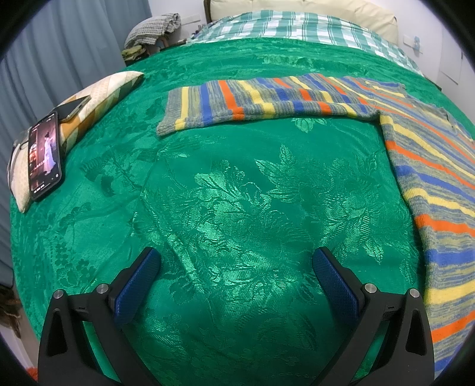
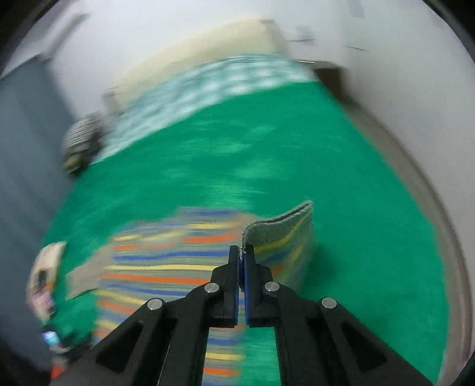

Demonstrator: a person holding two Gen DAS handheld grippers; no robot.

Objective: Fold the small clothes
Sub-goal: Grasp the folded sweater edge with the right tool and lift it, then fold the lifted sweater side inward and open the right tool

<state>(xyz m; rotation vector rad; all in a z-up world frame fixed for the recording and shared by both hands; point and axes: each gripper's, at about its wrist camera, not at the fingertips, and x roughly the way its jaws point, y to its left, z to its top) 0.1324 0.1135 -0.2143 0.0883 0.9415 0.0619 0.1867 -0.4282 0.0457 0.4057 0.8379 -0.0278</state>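
A striped knit sweater (image 1: pixel 430 178) in grey, blue, yellow and orange lies on the green bedspread (image 1: pixel 237 207), its body at the right and one sleeve (image 1: pixel 252 104) stretched left. My left gripper (image 1: pixel 236 267) is open and empty above bare bedspread, left of the sweater body. In the blurred right wrist view my right gripper (image 2: pixel 242 252) is shut on the grey cuff of the other sleeve (image 2: pixel 279 234) and holds it lifted over the sweater (image 2: pixel 166 267).
A phone (image 1: pixel 44 157) with a lit screen rests on a patterned cushion (image 1: pixel 89 110) at the bed's left edge. A checked sheet (image 1: pixel 297 26) and a cream pillow (image 1: pixel 311 9) lie at the head. Grey curtains (image 1: pixel 59 44) hang at left.
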